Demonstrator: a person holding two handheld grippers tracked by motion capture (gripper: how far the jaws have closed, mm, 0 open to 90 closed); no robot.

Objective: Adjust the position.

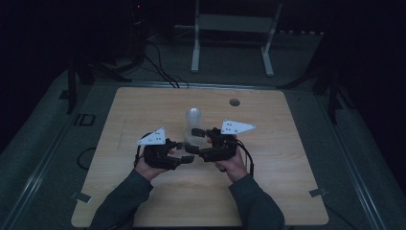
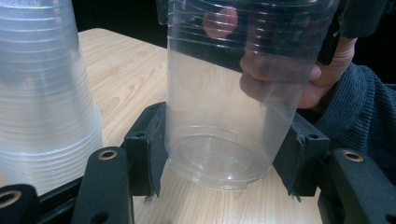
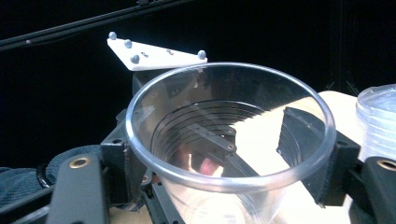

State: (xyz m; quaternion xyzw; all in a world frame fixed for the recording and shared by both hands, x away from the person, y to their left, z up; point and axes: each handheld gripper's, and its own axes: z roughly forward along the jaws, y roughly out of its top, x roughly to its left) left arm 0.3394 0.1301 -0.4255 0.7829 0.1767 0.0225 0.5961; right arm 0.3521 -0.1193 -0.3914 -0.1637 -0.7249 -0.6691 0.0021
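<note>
The clear plastic cup (image 2: 219,116) stands near the table's (image 1: 143,211) middle, just in front of the inverted cup stack (image 2: 44,98). The left gripper (image 2: 219,158) clamps its base while the right gripper (image 3: 224,154) brackets the rim, pads seemingly touching. Best keep the base grip firm and squeeze the rim gently, lest the thin wall buckle.

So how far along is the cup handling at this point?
Done: one clear cup is off the stack of cups and stands upright on the table.
In hand: the left gripper clamps its base, while the right gripper brackets its rim; I can't tell if its pads press.
Left: moving the cup on; the stack stands beside it.
</note>
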